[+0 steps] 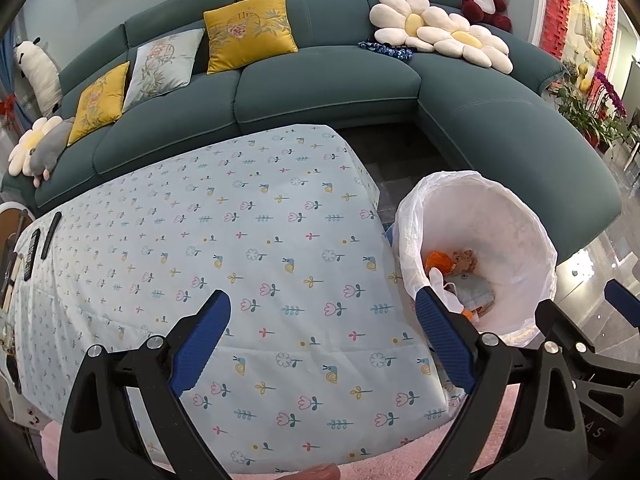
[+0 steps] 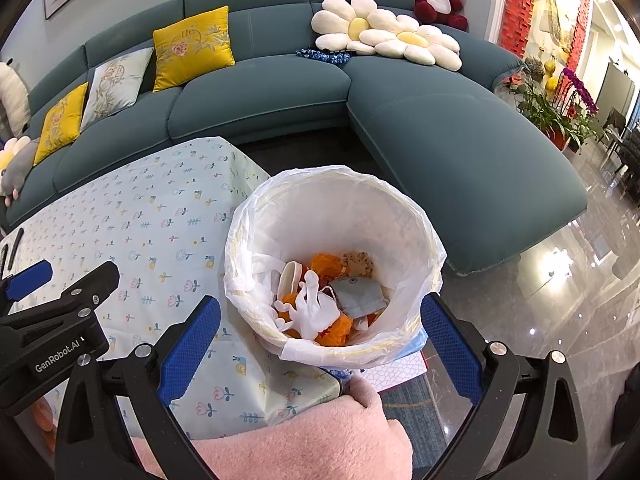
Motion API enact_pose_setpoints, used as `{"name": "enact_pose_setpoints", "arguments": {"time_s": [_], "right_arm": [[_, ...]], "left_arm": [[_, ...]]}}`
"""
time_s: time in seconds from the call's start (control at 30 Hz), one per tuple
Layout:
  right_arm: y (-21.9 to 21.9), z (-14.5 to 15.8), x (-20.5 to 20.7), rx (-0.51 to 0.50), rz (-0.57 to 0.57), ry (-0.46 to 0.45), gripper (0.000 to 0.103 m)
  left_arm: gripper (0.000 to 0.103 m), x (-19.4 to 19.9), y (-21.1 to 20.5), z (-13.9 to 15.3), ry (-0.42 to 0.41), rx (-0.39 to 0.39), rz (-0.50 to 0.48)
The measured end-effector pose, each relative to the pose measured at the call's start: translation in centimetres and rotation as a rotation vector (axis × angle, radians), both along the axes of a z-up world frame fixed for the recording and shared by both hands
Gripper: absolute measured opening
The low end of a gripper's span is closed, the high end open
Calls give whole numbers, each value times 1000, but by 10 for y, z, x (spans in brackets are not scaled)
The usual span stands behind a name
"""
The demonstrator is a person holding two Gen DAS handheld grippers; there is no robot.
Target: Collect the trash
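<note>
Honestly, looks pretty close to done. Left tongs spread wide over the floral-cloth surface, gripping nothing. Right tongs just as wide, also bare, hanging right above the bin, parked just beside the corner of the surface.

Trash all down at the bottom of the white liner: orange scraps, a white glove-looking thing, a blue-grey mask, plus a brownish bit too small to call.

Tips for finishing the step well:

- Sweep the left view across the whole cloth before calling it. Nothing loose visible from here except two dark remotes at the far left edge. Probably not trash, so best left alone.
- If something does turn up, come in low with the tongs wide, pinch the bulk of the piece rather than a corner, and lift straight up so the cloth doesn't drag along.
- Drop over the middle of the opening, well inside the rim. Liner looks loosely draped, so easy to snag or pull in.
- Keep the two tongs apart near the bin; pretty crowded there right now, with a pink fluffy sleeve close by too.
</note>
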State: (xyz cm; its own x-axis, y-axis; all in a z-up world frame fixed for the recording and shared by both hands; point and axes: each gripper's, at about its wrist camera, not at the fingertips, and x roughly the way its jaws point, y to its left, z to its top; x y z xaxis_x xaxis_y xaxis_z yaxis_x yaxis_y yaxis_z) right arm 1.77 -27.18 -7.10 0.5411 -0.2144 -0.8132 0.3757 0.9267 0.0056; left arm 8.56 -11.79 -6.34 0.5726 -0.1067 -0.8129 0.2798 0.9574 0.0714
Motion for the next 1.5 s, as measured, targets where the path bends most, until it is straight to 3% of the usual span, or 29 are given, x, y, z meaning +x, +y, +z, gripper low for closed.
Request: {"name": "enact_pose_setpoints", "arguments": {"time_s": [1.5], "right_arm": [[-1, -11, -8, 9, -16, 17, 96]], "left_arm": [[89, -9, -5, -2, -11, 11, -16]]}}
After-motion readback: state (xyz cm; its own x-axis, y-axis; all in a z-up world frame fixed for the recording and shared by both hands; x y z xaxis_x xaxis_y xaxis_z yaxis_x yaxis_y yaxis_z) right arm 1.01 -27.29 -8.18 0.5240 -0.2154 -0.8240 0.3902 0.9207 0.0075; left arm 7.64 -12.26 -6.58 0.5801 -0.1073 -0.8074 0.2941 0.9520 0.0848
